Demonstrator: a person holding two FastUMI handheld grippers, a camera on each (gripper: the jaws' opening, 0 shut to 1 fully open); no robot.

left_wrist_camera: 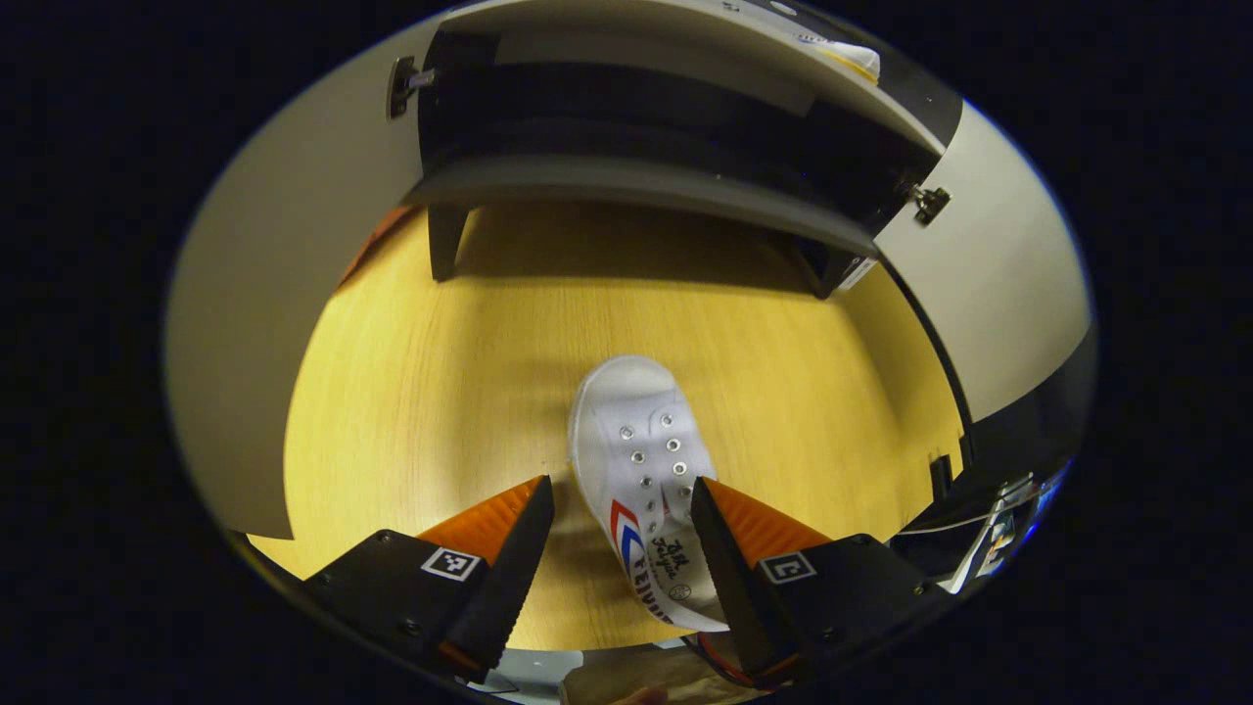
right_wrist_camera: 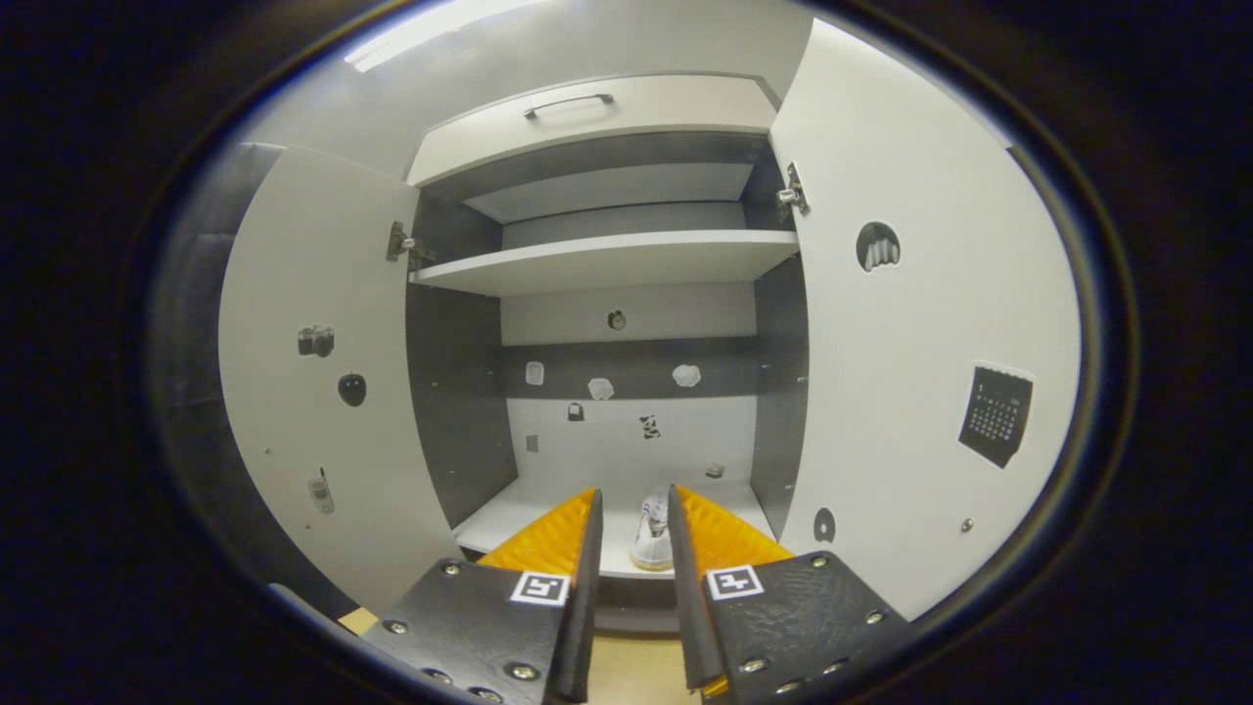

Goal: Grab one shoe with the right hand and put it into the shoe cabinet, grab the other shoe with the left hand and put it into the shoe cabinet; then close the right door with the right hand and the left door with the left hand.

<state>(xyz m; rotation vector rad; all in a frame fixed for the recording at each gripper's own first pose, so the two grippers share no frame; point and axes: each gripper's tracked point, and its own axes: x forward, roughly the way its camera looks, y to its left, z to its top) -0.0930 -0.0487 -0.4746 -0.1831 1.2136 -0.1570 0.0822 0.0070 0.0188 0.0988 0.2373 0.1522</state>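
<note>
A white canvas shoe [left_wrist_camera: 641, 460] lies on the wooden floor [left_wrist_camera: 431, 392] in front of the cabinet [left_wrist_camera: 636, 186], toe toward it. My left gripper [left_wrist_camera: 621, 482] is open above the shoe, one finger on each side of its rear half; the left finger stands apart from it, the right finger is close against its side. In the right gripper view the other white shoe [right_wrist_camera: 654, 534] stands on the cabinet's bottom shelf [right_wrist_camera: 509, 514], toward the right. My right gripper [right_wrist_camera: 634, 490] is open outside the cabinet, with nothing between its fingers.
Both cabinet doors stand wide open: the left door [right_wrist_camera: 313, 392] and the right door [right_wrist_camera: 910, 343]. A middle shelf [right_wrist_camera: 607, 259] spans the cabinet, and a drawer with a handle [right_wrist_camera: 568, 103] sits on top. Cabinet legs [left_wrist_camera: 445, 240] rest on the floor.
</note>
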